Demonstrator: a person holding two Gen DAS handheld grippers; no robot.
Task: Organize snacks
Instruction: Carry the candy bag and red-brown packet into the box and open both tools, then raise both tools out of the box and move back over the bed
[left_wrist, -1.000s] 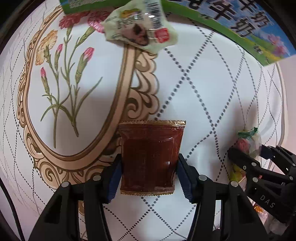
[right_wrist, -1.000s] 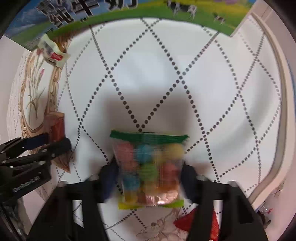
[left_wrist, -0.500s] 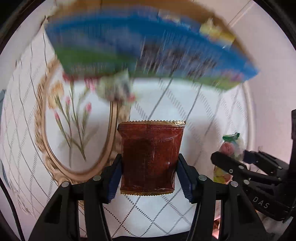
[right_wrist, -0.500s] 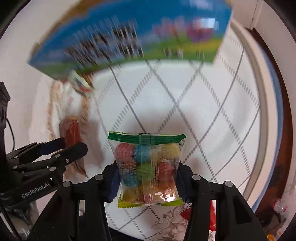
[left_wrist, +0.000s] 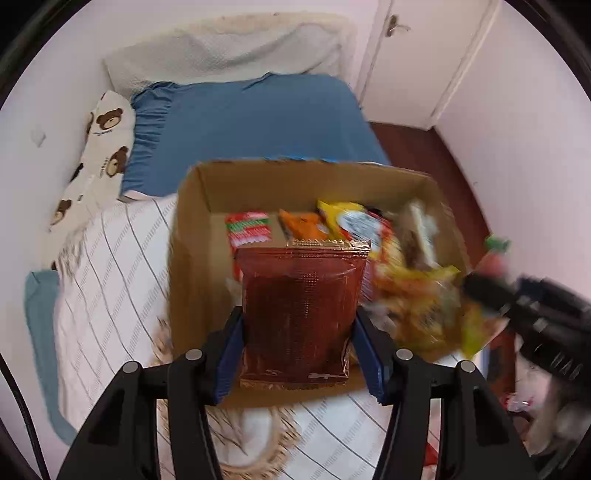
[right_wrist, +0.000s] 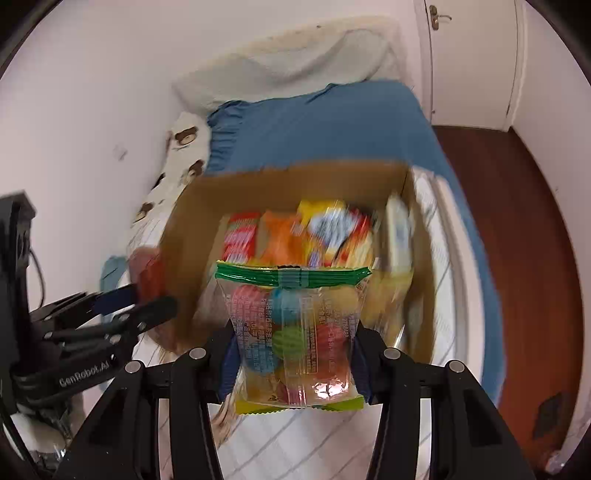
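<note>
**Two packets held over the box**

Two grippers are seen, each pinching one snack. The left gripper is pressed against both sides of a red-brown packet, which is held upright in front of the box, its gold crimped top edge level with the snacks inside. The right gripper is clamped on a clear candy bag with a green top strip; coloured balls are visible through the film. This bag is likewise held upright at the near side of the box.

The cardboard box is open at the top and is set on a white quilted cover with a dotted diamond pattern. Inside the box, a red-and-green packet is laid against the far left part of the floor, an orange packet is beside it toward the right, and a yellow packet is further right. More wrappers are heaped in the right part of the box, though they are blurred and cannot be told apart.

Beyond the box, a blue sheet is spread over the bed, and a bear-print pillow is lying to the far left of the box. A door is seen to the far right of the box.

In the left wrist view, the right gripper is seen at the right of the box, blurred.
</note>
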